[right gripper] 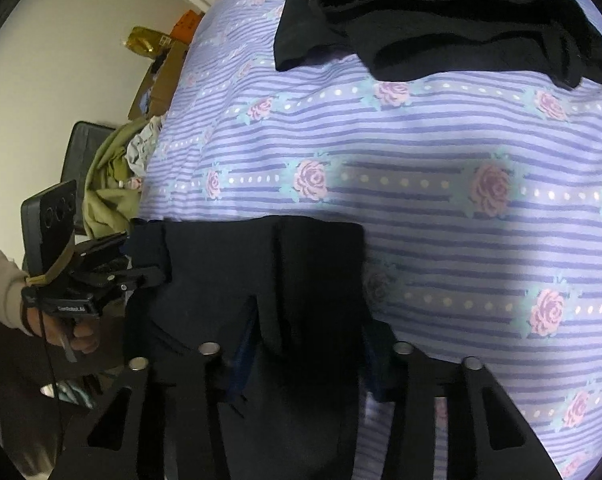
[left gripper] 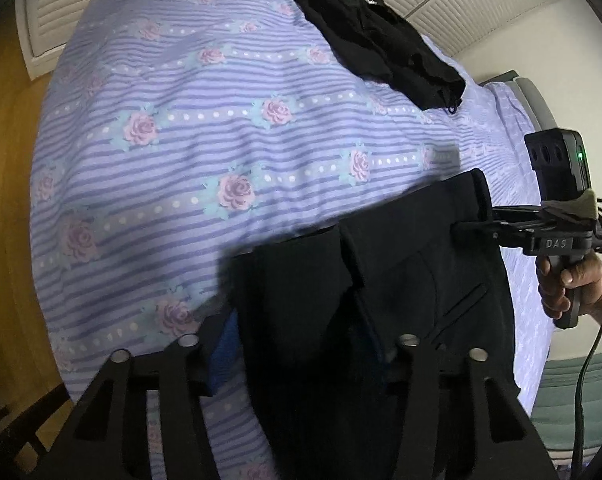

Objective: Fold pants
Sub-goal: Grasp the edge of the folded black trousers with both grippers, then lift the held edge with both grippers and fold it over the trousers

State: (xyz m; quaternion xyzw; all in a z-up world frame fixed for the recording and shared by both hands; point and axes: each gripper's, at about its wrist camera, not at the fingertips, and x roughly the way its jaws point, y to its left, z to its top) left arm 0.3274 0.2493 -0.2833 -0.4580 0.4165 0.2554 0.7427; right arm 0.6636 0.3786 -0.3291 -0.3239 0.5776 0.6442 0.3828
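Home bedroom. Bed (left gripper: 205,92) covered edge to edge with lilac striped rose-print bedspread. White louvred closet doors (left gripper: 49,12) behind far edge. Wood floor (left gripper: 5,160) beside bed. Heaped clothes (right gripper: 109,176) and cardboard box (right gripper: 161,76) along wall by bed's corner.

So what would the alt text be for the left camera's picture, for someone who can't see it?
Dark pants hang over a bed, pinched by the near left tongs and, at their edge, by the right tongs, held in a person's hand. A striped lilac bedspread with pink roses lies beneath, and a crumpled black garment rests farther back.
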